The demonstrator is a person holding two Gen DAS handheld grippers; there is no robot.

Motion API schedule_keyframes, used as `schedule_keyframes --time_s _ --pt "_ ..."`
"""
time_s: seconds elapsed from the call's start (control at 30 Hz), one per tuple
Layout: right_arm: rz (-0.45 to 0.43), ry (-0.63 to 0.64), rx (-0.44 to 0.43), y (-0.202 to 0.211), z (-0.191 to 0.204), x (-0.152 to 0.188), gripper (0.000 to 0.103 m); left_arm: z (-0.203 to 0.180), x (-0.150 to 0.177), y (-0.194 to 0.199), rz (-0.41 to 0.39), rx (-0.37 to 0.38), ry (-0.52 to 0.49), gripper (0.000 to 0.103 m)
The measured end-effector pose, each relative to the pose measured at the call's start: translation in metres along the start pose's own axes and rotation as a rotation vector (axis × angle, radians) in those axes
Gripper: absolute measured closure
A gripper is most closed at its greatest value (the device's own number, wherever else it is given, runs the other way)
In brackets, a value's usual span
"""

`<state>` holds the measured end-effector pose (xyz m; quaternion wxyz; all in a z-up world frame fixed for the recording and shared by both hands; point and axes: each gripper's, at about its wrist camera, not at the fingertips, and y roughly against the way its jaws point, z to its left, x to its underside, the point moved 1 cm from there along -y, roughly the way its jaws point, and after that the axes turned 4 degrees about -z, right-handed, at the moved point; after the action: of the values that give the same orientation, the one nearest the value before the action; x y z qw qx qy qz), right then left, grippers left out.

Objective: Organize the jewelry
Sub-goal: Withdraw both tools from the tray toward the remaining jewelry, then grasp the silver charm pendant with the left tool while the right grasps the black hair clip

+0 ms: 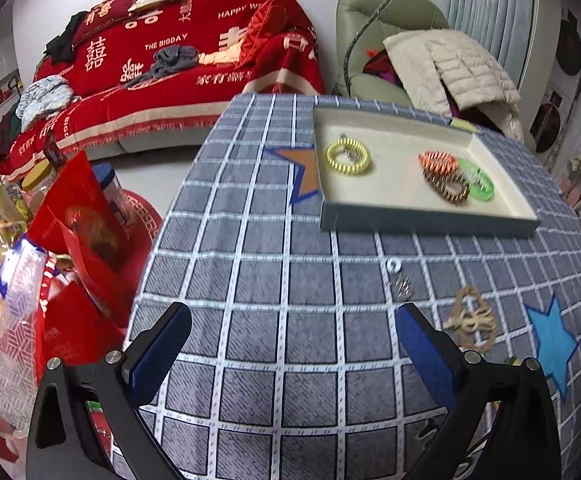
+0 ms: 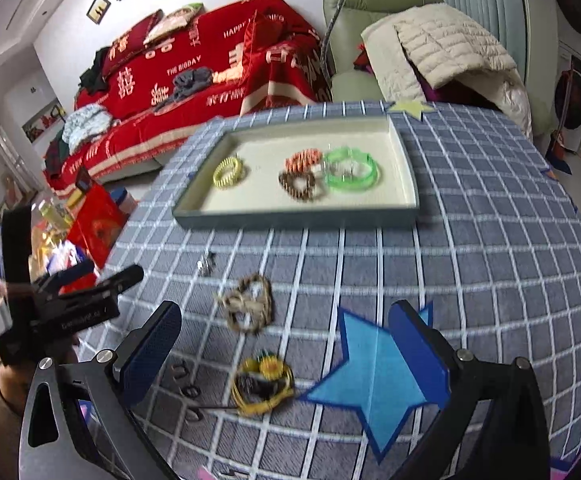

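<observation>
1. A red-draped sofa (image 1: 178,60) stands beyond the checked table (image 1: 290,320).
2. The tray (image 2: 298,218), ahead of both hand-held grippers, holds four bracelets.
3. The left hand-held gripper (image 1: 292,354) and right hand-held gripper (image 2: 286,354) gape wide, empty.
4. A twine bracelet (image 2: 248,304) and a yellow bracelet (image 2: 262,384) lie between the right fingers.

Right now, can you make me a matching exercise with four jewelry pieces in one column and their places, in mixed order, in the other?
Things:
1. yellow coil bracelet
2. green bracelet
3. tan rope bracelet
4. yellow flower piece

Places:
A. on the cloth, beside the blue star
B. right part of the tray
C. on the cloth, between the tray and the flower piece
D. left part of the tray

Pairs: 1-D, 2-B, 3-C, 4-A
</observation>
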<state>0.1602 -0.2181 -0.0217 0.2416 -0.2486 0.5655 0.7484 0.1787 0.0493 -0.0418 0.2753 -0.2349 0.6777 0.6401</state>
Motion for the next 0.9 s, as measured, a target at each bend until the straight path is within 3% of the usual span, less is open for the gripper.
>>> schedule_keyframes --time_s 0.37,0.5,0.63,0.9 --pt "0.019 0.063 0.009 0.000 0.008 0.045 0.003 -0.023 -0.003 -0.022 0.022 0.009 -0.015 0.000" --pt "0.031 0.069 -0.011 0.001 0.013 0.053 0.017 -0.031 -0.006 -0.027 0.025 0.011 -0.023 0.000" --pt "0.042 0.029 -0.018 -0.003 0.008 0.056 0.039 -0.037 -0.008 -0.033 0.030 0.008 -0.028 0.000" --pt "0.028 0.039 -0.049 -0.009 0.016 0.055 0.050 -0.049 -0.010 -0.045 0.049 0.009 -0.046 0.000"
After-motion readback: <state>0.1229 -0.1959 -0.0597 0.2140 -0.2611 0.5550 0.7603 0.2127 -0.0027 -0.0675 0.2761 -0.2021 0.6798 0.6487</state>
